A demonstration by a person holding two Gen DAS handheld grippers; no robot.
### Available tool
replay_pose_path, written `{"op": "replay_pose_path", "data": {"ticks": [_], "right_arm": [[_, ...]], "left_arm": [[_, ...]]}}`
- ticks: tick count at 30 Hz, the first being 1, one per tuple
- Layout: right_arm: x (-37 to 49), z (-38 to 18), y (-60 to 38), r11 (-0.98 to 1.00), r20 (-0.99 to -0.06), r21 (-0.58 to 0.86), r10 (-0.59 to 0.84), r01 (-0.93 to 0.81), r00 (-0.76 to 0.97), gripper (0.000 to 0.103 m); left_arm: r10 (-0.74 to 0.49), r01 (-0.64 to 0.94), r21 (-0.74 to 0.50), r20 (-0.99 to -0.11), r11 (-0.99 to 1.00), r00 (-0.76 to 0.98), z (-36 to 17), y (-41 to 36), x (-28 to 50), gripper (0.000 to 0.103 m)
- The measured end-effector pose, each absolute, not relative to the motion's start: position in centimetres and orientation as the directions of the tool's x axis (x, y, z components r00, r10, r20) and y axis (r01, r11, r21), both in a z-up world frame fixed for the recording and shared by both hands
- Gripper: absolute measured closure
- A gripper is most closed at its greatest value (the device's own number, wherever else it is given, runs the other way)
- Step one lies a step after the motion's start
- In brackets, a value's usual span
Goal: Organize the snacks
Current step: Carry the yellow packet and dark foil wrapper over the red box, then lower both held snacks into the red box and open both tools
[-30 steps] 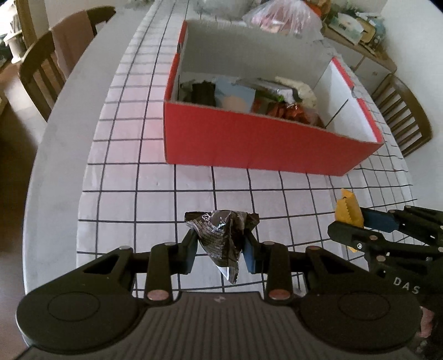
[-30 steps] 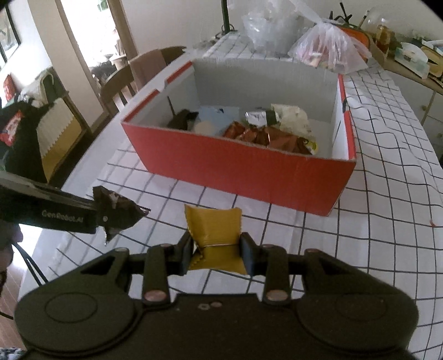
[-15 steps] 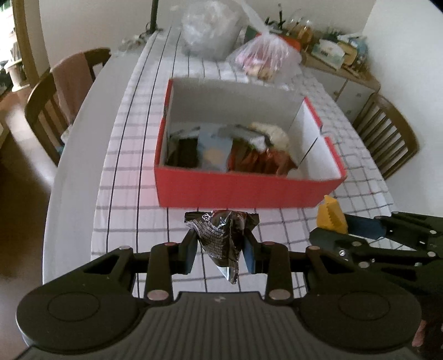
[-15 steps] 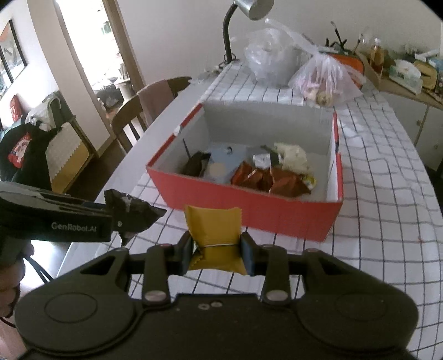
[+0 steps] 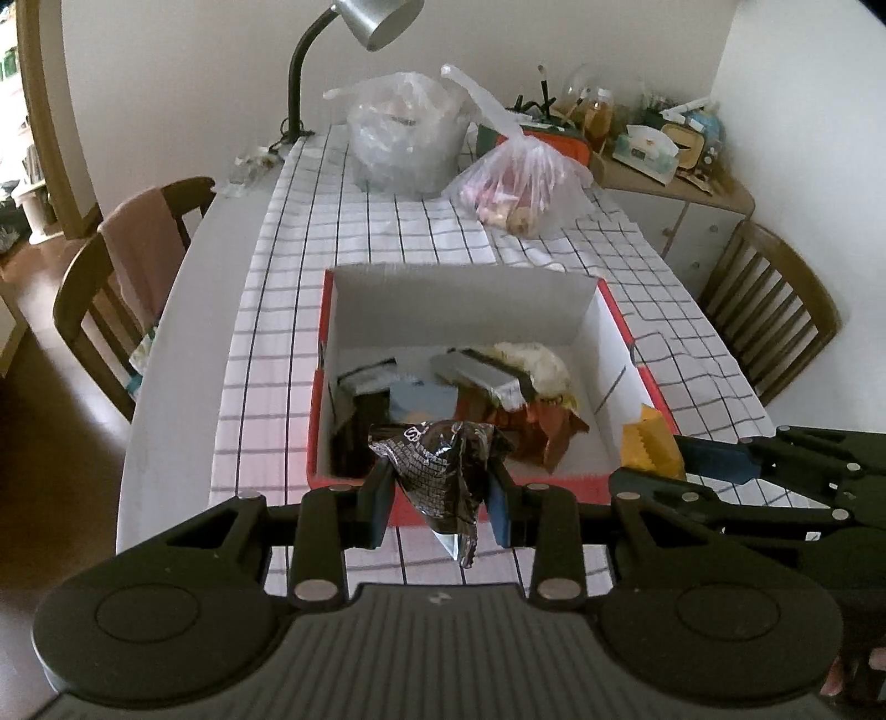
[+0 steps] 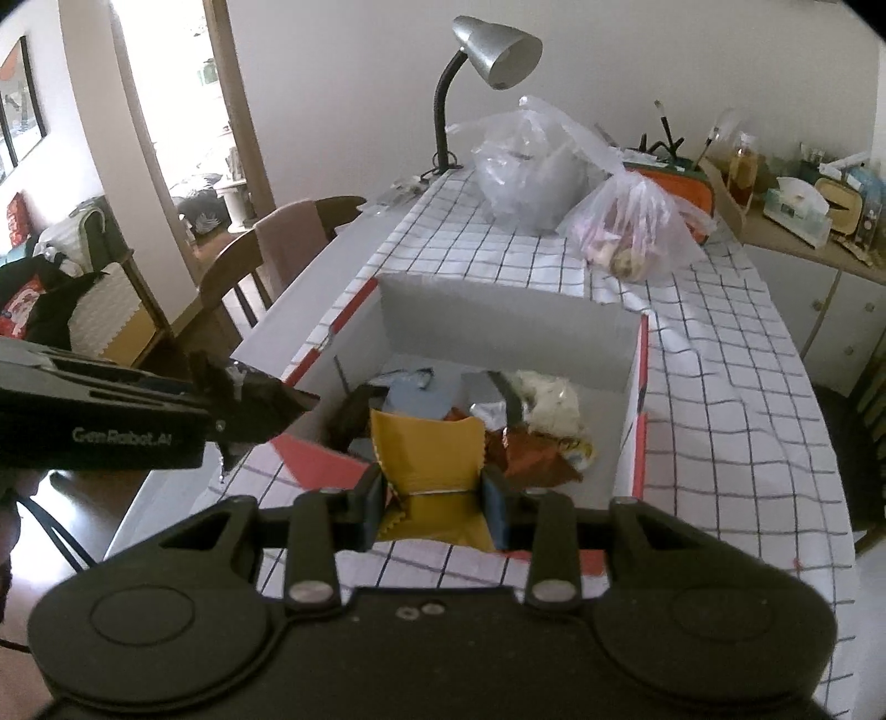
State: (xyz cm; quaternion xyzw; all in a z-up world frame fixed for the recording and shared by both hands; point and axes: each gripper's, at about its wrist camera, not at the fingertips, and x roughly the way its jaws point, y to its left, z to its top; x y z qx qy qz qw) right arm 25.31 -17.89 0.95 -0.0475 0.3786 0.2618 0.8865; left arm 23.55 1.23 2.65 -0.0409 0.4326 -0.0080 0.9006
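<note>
Left wrist view: I am gripping a crumpled dark foil snack packet (image 5: 443,471) in the left gripper (image 5: 437,498); both pads are pressing its sides and its lower tip is hanging below the fingers. The packet is sitting in the air in front of the near red wall of the red box (image 5: 554,490), which is resting on the checked tablecloth (image 5: 288,310). Inside the box I am seeing several snack packs (image 5: 498,387) lying loosely on the white floor. At right, the right gripper (image 5: 659,457) is reaching in, clamping a yellow snack packet (image 5: 648,443) near the box's right near corner.

Right wrist view: I am holding the yellow snack packet (image 6: 426,459) pinched between the right gripper's (image 6: 432,498) pads, its top edge standing upright over the box's (image 6: 637,443) near rim. The left gripper (image 6: 243,404) is entering from the left with the dark packet (image 6: 260,399) clenched, hanging beside the box's left near corner. Beyond the box, two plastic bags (image 6: 531,166) and a desk lamp (image 6: 487,50) are standing at the table's far end.
</note>
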Motion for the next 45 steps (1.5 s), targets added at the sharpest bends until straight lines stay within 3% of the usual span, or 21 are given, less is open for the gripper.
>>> {"op": "replay_pose_path", "data": {"ticks": [12, 45], "right_arm": [[30.6, 1.0, -17.6, 0.884, -0.704, 0.079, 0.376, -0.461, 0.602, 0.068], [40.1, -7.4, -14.3, 0.888, -0.838, 0.074, 0.302, -0.453, 0.454, 0.068]], "left_arm": [[-0.023, -0.036, -0.058, -0.787, 0.998, 0.617, 2.5, 1.7, 28.5, 0.070], [0.033, -0.062, 0.008, -0.910, 0.998, 0.414, -6.5, 2.4, 38.3, 0.069]]}}
